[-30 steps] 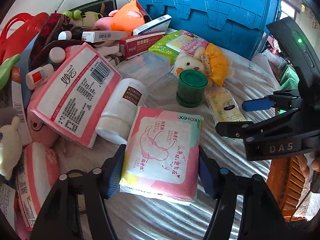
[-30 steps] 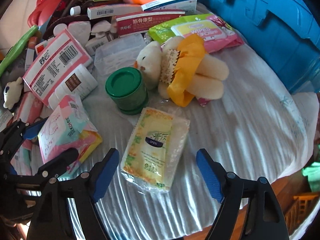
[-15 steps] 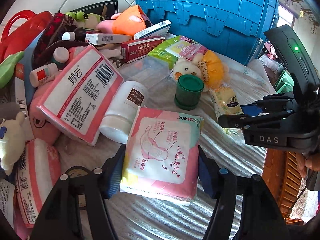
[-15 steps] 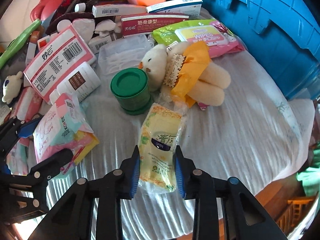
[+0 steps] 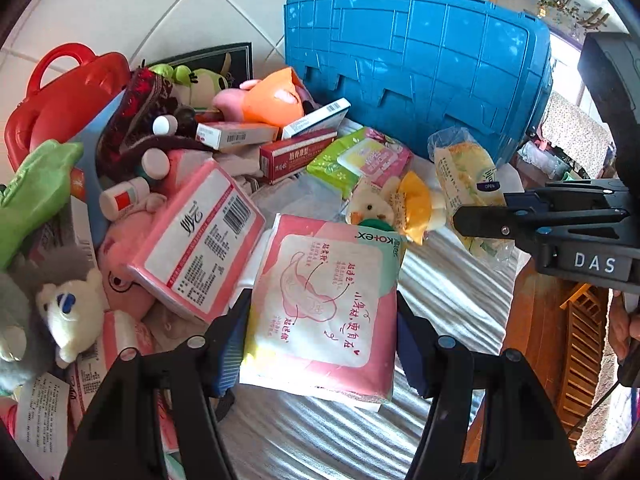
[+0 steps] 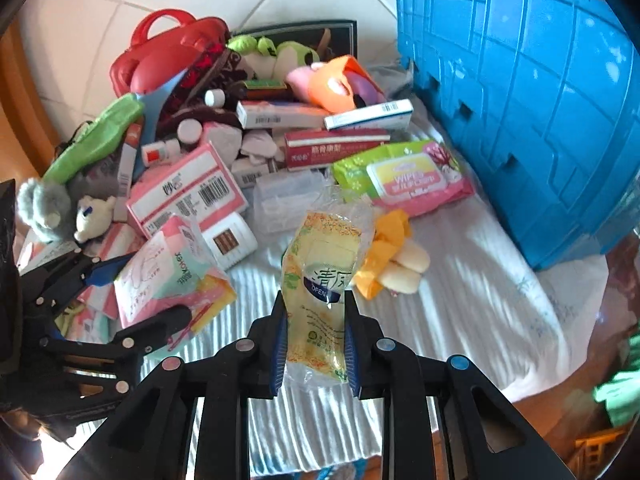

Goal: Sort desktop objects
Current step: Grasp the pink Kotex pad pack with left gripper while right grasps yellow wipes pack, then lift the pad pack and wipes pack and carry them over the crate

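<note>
Two packs are in my grip: my left tongs (image 5: 320,336) are clamped on the pink sanitary-pad pack (image 5: 324,304), and my right tongs (image 6: 314,340), which have just been closing, pinch the yellow wet-wipe packet (image 6: 320,276). Both packs hang clear of the striped white tabletop (image 6: 460,288), near the blue crate (image 6: 540,120).

The pad pack (image 5: 324,312) is pink with a mint-green corner and a white panel of red line drawing, and the wipes packet (image 6: 316,280) is pale yellow with green leaf print and a dark blue label. Behind stand a bright blue crate (image 5: 420,72) and a red case (image 6: 168,56). The worktop (image 6: 460,304) wears white ribbed cloth.
</note>
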`<state>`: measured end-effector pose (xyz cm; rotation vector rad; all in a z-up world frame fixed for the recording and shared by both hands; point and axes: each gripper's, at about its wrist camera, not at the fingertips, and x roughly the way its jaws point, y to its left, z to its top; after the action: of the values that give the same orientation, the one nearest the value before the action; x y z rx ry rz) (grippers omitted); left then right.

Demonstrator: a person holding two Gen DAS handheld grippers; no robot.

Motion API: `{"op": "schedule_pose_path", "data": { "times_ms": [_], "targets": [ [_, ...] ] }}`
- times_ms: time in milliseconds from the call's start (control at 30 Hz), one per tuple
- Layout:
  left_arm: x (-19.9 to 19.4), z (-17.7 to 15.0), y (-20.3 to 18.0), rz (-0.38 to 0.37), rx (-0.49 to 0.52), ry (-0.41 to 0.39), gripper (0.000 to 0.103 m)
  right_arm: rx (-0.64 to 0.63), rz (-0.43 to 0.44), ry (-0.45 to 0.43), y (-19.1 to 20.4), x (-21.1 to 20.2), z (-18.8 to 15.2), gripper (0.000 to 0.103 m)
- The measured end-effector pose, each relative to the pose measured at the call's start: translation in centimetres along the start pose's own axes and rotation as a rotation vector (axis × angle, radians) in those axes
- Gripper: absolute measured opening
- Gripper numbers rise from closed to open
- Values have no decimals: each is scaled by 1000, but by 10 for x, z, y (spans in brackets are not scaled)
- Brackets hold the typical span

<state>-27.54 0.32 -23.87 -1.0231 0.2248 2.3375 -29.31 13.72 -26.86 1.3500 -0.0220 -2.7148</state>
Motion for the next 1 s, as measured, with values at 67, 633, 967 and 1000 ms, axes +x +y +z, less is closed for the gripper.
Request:
{"op": "schedule_pose_path", "data": {
  "times_ms": [67, 633, 967, 1000],
  "targets": [
    [-10, 11, 0, 3, 4, -31, 64, -9, 5, -48, 2, -16, 13, 23],
    [-99, 165, -49, 16, 150, -397, 64, 14, -94, -510, -30, -172, 96, 23],
    [-78, 282, -152, -51, 243, -505, 64, 108, -231, -657, -147, -226, 152, 24],
    [-71, 294, -162, -60, 242, -499, 64, 115, -237, -654, -160, -226, 157, 24]
  ]
}}
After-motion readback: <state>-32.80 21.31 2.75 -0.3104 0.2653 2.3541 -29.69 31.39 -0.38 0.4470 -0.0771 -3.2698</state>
